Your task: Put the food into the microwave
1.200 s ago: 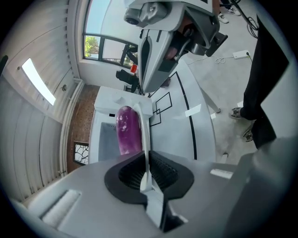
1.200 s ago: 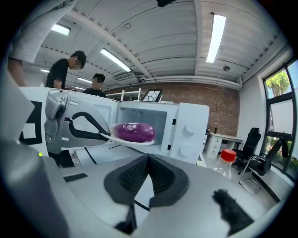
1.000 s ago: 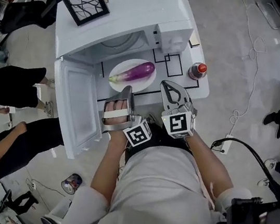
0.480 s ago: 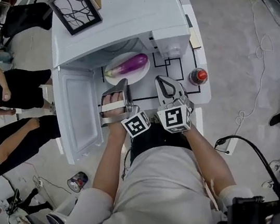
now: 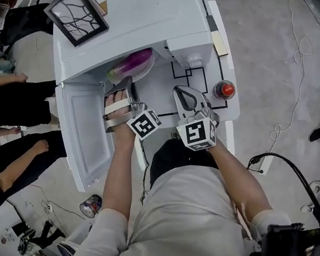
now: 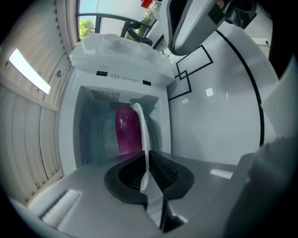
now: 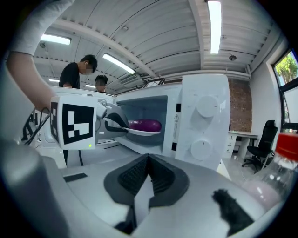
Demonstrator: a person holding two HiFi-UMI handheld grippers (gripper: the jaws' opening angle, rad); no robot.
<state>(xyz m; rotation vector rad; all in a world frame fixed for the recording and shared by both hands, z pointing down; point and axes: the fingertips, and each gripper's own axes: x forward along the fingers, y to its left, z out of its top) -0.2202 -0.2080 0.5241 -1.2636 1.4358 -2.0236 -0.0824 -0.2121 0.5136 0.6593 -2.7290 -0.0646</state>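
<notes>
Clamping the near rim of the white plate, the left gripper has its fingers almost closed on that thin edge. Ahead of those fingers the purple eggplant lies on the plate, inside the open microwave. The right gripper has its fingers pressed together and empty above the tabletop, with the microwave's front ahead of them.

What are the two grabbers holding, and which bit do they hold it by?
The left gripper pinches the white plate by its near rim; the eggplant lies on it. The right gripper holds nothing.
</notes>
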